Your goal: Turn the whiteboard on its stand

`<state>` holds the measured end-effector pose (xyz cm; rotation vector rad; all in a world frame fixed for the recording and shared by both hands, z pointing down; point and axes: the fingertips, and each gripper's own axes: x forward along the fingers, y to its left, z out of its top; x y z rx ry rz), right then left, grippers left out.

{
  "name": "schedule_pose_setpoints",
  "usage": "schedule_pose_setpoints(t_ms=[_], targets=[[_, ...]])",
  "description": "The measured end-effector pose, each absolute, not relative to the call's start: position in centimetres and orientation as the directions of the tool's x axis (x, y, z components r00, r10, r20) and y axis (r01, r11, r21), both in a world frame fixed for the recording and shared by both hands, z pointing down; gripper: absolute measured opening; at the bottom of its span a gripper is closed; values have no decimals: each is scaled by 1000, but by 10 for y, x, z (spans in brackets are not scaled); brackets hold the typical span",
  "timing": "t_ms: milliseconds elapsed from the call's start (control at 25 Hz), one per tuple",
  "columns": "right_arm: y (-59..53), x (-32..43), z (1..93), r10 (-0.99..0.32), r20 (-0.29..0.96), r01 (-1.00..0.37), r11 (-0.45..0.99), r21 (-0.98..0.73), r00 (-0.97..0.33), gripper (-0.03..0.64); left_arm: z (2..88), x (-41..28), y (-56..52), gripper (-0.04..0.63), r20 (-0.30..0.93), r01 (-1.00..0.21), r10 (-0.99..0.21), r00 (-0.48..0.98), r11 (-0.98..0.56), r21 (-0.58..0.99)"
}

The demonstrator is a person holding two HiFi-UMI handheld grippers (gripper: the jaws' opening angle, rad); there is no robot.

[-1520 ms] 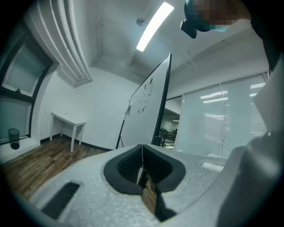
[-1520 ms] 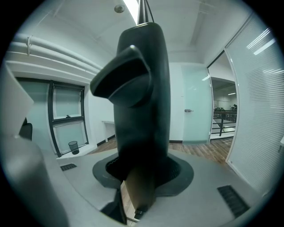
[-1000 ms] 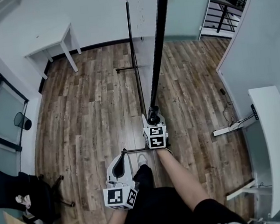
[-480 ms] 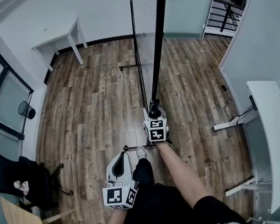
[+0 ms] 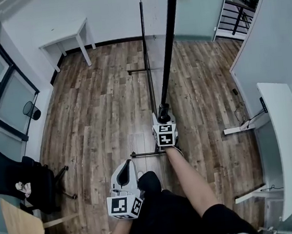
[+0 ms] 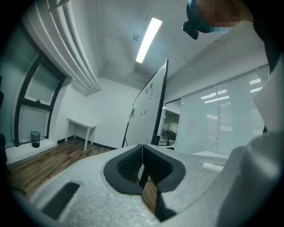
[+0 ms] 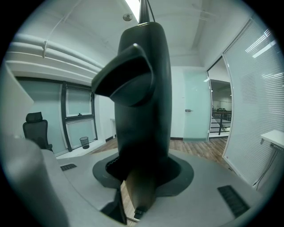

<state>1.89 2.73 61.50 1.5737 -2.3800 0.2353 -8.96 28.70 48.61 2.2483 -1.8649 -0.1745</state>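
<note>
Jaws of the right gripper (image 5: pixel 163 121) are recorded as clamped on the dark frame of the whiteboard (image 5: pixel 169 59). In the right gripper view that frame fills the gap between them. Jaws of the left gripper (image 5: pixel 126 166) are pressed together with nothing between them, as read in the left gripper view.

Head view: the whiteboard is seen edge-on as a dark bar. It runs from the centre of the frame up to 12 o'clock and is tilted slightly toward 1 o'clock. The stand (image 5: pixel 144 46) is noted as a thin upright just beside the board on its 9 o'clock side. A foot bar (image 5: pixel 146 153) lies on the wooden floor (image 5: pixel 94 125) just below the right gripper.

The left gripper is held low at 7 o'clock, near the person's dark-clad legs and well apart from the board.

Surroundings:
- A small white desk (image 5: pixel 65 33) is logged at 11 o'clock against the wall.
- A second white desk (image 5: pixel 285 140) is at 3 o'clock.
- An office chair (image 5: pixel 17 178) is at 8 o'clock.
- A waste bin (image 5: pixel 30 109) is at 9 o'clock.
</note>
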Motion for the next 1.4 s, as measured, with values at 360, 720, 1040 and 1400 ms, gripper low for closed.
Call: schedule_pose_setpoints(t_ms=[360, 720, 1040, 1400], targets=[[56, 20, 609, -877, 302, -917, 398, 18, -374, 155, 479, -91, 296, 18, 62, -954, -976, 211, -192, 231], [87, 23, 610, -877, 299, -917, 399, 19, -376, 155, 469, -91, 286, 18, 60, -944, -965, 254, -233, 233], [115, 25, 610, -881, 294, -918, 395, 24, -371, 155, 466, -92, 287, 18, 79, -926, -945, 318, -292, 240], [149, 32, 607, -885, 285, -920, 392, 27, -369, 155, 468, -92, 293, 18, 85, -895, -911, 403, -372, 246]])
